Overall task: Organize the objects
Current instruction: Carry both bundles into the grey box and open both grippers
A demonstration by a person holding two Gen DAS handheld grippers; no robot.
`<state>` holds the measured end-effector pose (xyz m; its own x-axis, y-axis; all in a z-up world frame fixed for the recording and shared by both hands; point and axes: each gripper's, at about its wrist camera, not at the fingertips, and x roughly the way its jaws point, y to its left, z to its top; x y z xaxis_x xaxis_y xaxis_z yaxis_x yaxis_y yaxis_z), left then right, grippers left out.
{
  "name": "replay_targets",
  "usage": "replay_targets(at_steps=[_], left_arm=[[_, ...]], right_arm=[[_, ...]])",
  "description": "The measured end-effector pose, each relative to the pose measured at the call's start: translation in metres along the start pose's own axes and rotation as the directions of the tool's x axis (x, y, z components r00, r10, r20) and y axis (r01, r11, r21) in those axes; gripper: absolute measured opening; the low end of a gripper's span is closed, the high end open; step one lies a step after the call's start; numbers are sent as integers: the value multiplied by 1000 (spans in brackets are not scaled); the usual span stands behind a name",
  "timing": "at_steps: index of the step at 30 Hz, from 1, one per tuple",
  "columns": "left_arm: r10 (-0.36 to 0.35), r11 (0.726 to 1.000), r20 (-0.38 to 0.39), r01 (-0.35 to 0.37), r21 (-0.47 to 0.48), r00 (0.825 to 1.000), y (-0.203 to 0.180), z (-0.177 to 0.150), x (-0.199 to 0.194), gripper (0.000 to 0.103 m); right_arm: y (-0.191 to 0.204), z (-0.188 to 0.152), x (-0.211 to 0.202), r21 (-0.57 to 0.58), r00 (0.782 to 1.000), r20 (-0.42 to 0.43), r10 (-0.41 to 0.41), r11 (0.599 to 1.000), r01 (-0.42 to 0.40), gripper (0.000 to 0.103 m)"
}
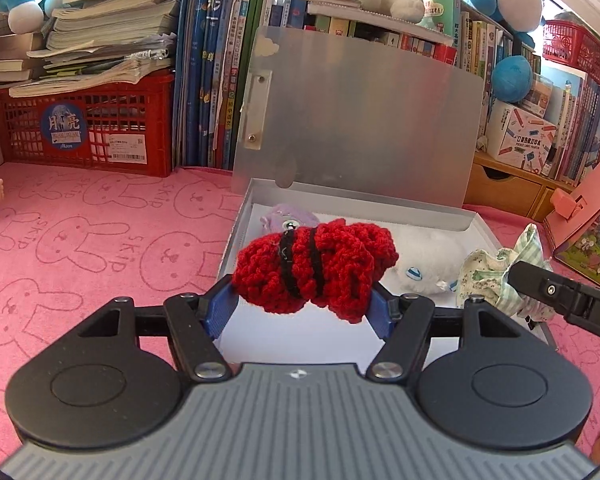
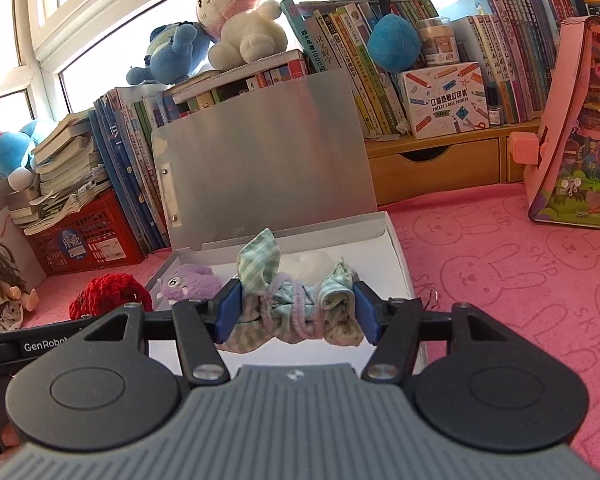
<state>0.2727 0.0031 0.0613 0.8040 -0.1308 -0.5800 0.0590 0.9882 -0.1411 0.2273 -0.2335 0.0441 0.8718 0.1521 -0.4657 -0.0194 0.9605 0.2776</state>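
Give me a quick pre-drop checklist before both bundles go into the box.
1. Left gripper grips the red knit bundle: ok, pads press on both sides.
2. Right gripper grips the checked cloth bundle: ok, clamped between the pads.
3. Box lid up: ok, it stands open at the back.
4. Free floor in the box: ok near the front; the purple plush and white plush fill the back.
5. Grippers clear of each other: ok, side by side and apart.
6. Bundles clear of the front rim: cannot tell, the rim is hidden.
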Motion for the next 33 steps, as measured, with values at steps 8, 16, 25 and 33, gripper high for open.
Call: replay_targets(at_steps=[8,16,25,33], left_arm=[[54,997,-84,-48,67,995,-6,7,55,71],[80,994,-117,-71,79,990,-3,14,88,71],[100,986,-98,-86,142,990,-13,7,96,71],[82,991,-106,-70,116,991,-12,9,90,77]], right_arm=[[7,1,46,-23,996,-93,-17,1000,15,62],[11,8,73,-37,993,-117,-35,999,31,62],[12,4,87,-69,990,-127,-55,997,47,62],[9,7,79,-61,993,-109,-40,998,34,71]])
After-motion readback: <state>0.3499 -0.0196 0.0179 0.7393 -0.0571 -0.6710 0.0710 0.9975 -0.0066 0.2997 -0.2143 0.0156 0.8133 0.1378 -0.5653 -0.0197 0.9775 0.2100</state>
